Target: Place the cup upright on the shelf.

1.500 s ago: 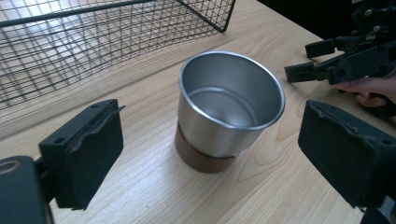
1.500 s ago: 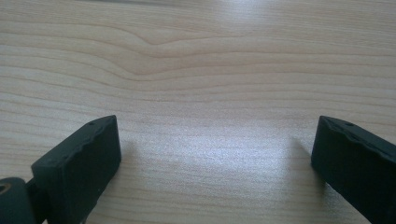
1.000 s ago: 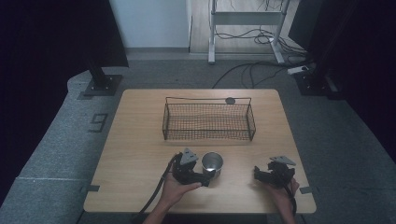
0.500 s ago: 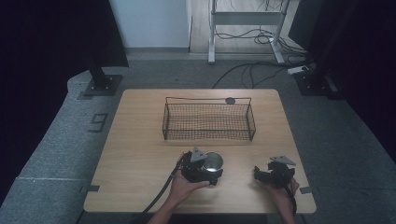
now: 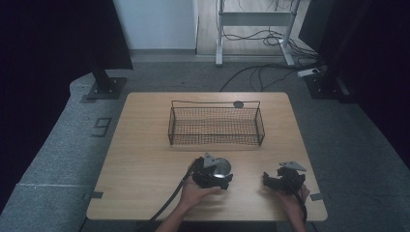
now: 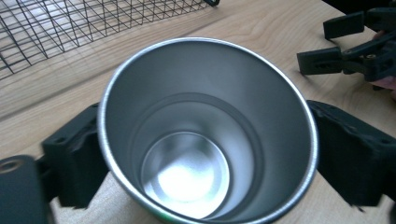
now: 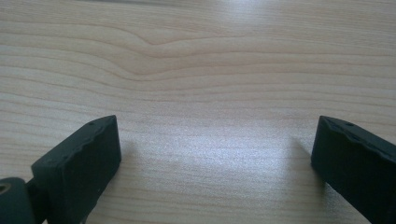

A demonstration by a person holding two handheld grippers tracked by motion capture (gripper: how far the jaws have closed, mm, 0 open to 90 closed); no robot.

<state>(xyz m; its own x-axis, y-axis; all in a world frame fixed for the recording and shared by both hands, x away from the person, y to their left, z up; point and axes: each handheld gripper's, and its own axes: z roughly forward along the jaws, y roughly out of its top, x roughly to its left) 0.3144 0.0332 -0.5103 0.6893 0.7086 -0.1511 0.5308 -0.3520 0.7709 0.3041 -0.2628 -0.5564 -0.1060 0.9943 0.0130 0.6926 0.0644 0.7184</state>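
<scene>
Left tongs (image 6: 205, 154) pinching smooth steel cup (image 6: 205, 135); right tongs (image 7: 215, 163) spread over grained wood table (image 7: 210, 70).

1. From my left gripper view, the steel cup (image 6: 205, 135) hides the table beneath it, and its lower rim runs off the bottom edge.
2. I can't identify the small dark disc (image 5: 238, 104) beyond the wire basket (image 5: 216, 126).
3. My right tongs (image 7: 210, 163) are cut off at the frame's bottom corners.
</scene>
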